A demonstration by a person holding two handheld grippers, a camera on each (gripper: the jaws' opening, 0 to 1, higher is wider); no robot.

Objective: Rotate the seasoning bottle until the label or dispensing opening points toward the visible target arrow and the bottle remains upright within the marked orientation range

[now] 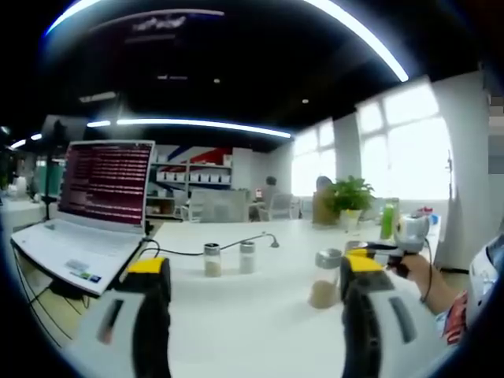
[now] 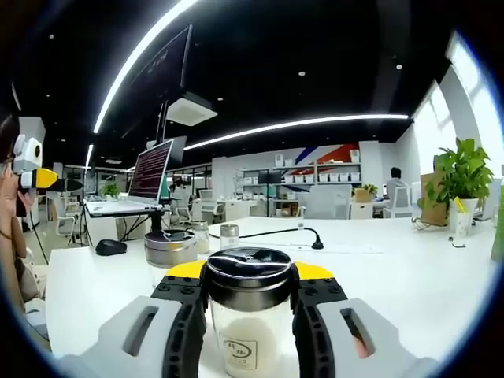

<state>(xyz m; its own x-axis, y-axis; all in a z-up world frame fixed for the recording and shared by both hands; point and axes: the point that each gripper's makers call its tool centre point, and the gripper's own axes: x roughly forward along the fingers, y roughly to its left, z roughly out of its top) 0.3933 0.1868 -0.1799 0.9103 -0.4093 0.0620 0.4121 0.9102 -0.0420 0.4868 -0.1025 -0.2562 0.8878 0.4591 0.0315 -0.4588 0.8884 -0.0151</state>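
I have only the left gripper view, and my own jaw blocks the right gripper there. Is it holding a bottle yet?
Observer: Yes. In the right gripper view, the right gripper has its jaws pressed against both sides of the seasoning bottle.
Operator: Which way does its label face?
Observer: The small label faces back toward the gripper's own camera.
Operator: Is the bottle upright?
Observer: It looks upright, and its dark lid sits level.
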